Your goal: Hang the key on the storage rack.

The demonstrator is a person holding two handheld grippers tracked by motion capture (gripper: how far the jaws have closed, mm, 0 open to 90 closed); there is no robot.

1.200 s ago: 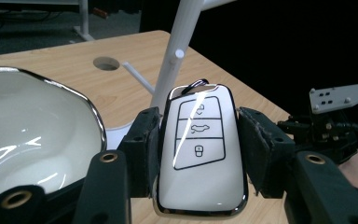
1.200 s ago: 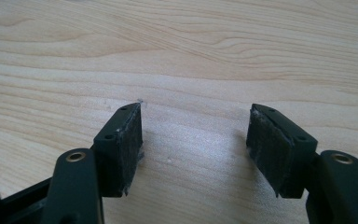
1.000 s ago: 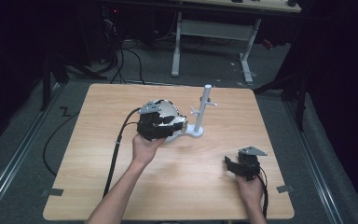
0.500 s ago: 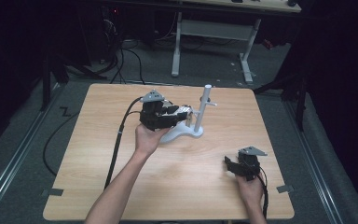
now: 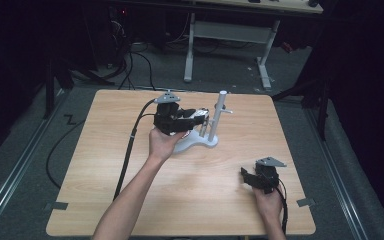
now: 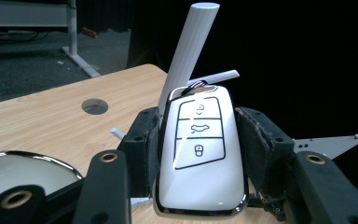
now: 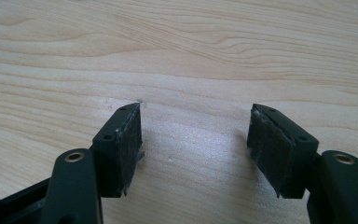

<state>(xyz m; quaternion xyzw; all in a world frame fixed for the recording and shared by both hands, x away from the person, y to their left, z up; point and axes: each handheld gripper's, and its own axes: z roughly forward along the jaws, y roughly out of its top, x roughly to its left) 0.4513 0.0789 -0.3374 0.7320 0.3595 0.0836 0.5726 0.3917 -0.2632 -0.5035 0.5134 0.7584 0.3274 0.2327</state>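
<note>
Since a second ago the left claw (image 5: 200, 116) has lifted the key fob (image 6: 199, 156) up beside the stand's post (image 6: 186, 51). The fob looks light, rigid and glossy, so slippery; the pads clamp its flat sides, ring end free near the peg (image 6: 216, 77). The right claw (image 7: 196, 140) rests wide and empty on the counter (image 5: 130, 200).

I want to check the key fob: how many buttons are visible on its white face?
3. On the key fob, held between the left gripper pads, they are stacked: one at top, one in the middle, one lowest. Its back is hidden.
</note>
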